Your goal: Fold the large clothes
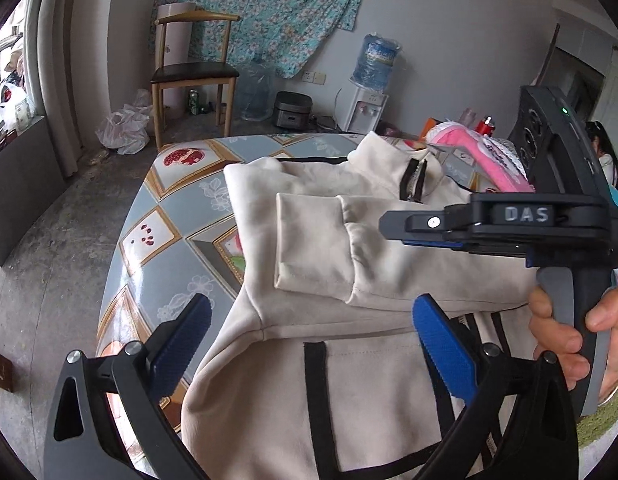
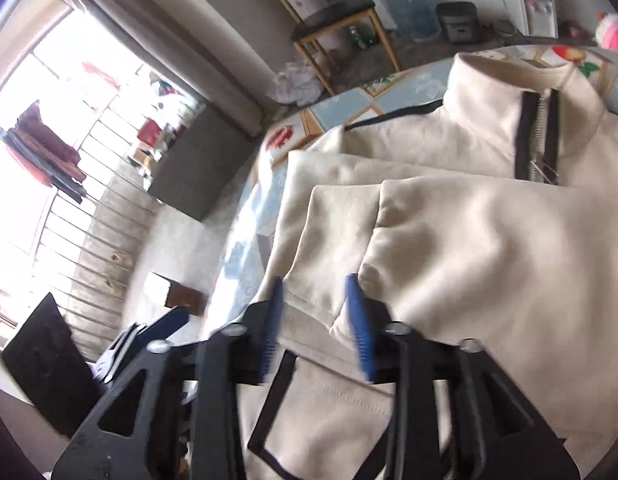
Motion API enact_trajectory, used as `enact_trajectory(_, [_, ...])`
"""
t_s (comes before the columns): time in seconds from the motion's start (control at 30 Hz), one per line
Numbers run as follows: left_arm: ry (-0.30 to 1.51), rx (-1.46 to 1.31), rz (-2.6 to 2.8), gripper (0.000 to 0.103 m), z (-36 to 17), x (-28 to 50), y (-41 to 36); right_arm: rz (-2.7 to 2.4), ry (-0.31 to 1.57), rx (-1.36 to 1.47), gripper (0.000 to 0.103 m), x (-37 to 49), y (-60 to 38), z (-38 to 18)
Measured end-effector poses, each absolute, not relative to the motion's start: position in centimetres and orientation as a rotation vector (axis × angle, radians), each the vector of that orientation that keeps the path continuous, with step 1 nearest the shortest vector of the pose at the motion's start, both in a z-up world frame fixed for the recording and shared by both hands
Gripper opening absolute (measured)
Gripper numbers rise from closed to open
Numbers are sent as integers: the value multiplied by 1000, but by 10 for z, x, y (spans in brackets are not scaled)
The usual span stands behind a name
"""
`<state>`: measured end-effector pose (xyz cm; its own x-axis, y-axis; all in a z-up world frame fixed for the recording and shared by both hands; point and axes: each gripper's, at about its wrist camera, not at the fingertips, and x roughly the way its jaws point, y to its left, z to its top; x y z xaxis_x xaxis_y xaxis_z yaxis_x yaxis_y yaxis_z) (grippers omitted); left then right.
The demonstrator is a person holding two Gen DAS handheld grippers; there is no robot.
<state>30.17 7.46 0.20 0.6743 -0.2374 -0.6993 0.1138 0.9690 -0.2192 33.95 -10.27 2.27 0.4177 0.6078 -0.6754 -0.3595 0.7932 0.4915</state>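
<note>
A cream jacket (image 1: 389, 240) with black trim lies on the patterned table (image 1: 177, 208), both sleeves folded across its chest and the collar zip away from the cameras. The left gripper (image 1: 313, 336) hovers over the jacket's lower part, jaws wide apart and empty. The right gripper (image 2: 317, 320), held by a hand (image 1: 565, 332), is about half open over the sleeve cuff, gripping nothing
</note>
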Motion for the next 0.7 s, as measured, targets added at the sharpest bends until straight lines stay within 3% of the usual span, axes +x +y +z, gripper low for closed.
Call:
enact_trajectory(0.17, [807, -171, -251, 90, 3, 324, 61, 485, 823, 270, 49, 302, -192, 56])
enact_trajectory(0.27, [842, -172, -247, 79, -7, 348, 55, 311, 789, 218, 50, 279, -258, 56])
enact_trajectory(0.33, [884, -176, -221, 66, -16, 363, 54, 224, 790, 234, 50, 261, -302, 49])
enact_trajectory(0.47, [951, -191, -162, 53, -37, 385, 58, 123, 817, 274, 50, 222, -364, 21])
enact_trajectory(0.7, [983, -199, -116, 29, -52, 398, 68, 79, 861, 266, 50, 204, -371, -24])
